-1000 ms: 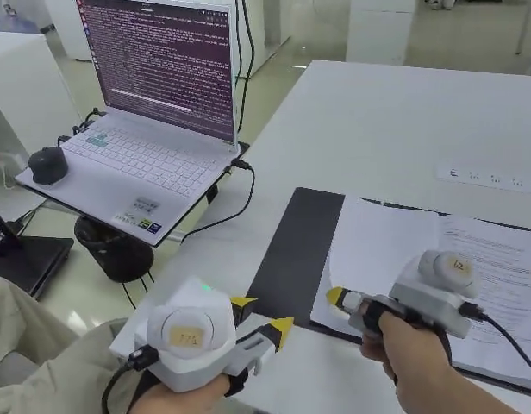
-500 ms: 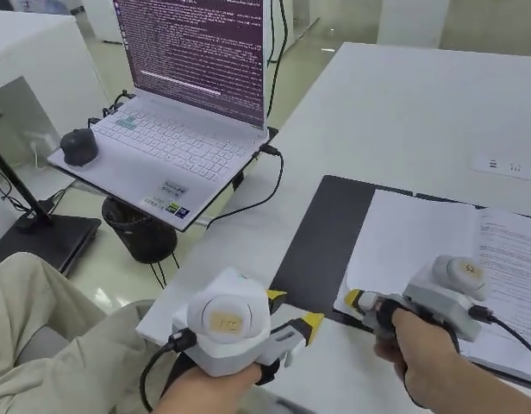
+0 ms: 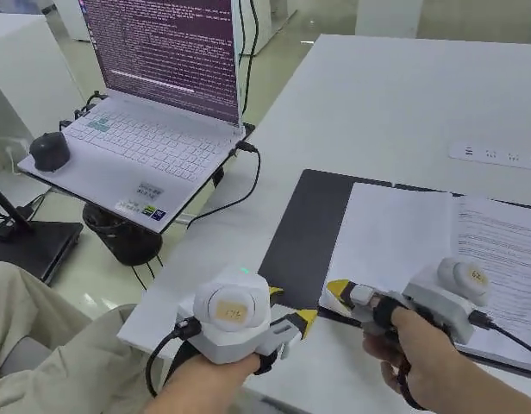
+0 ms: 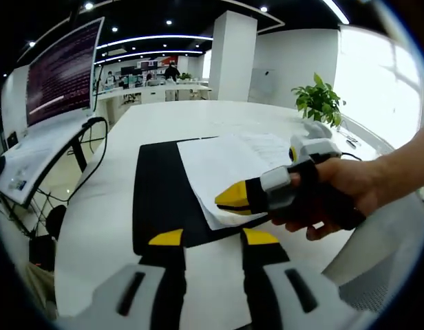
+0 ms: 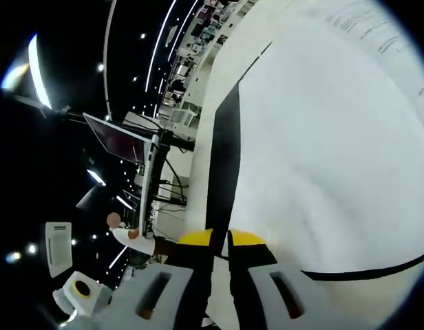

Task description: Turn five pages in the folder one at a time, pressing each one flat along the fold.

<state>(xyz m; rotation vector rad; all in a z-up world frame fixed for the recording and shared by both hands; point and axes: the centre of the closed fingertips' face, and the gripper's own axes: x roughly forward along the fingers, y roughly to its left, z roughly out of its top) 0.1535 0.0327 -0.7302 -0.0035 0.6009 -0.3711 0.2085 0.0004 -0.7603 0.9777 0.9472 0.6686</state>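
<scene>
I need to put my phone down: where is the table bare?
The white table is bare beyond the folder, left of the power strip, and along the band between the folder and the table's left edge. The near edge is crowded: left tongs and right tongs sit by the corner of the page.

bright even ceiling light, sharp head view; fisheye views warp at edges.
</scene>
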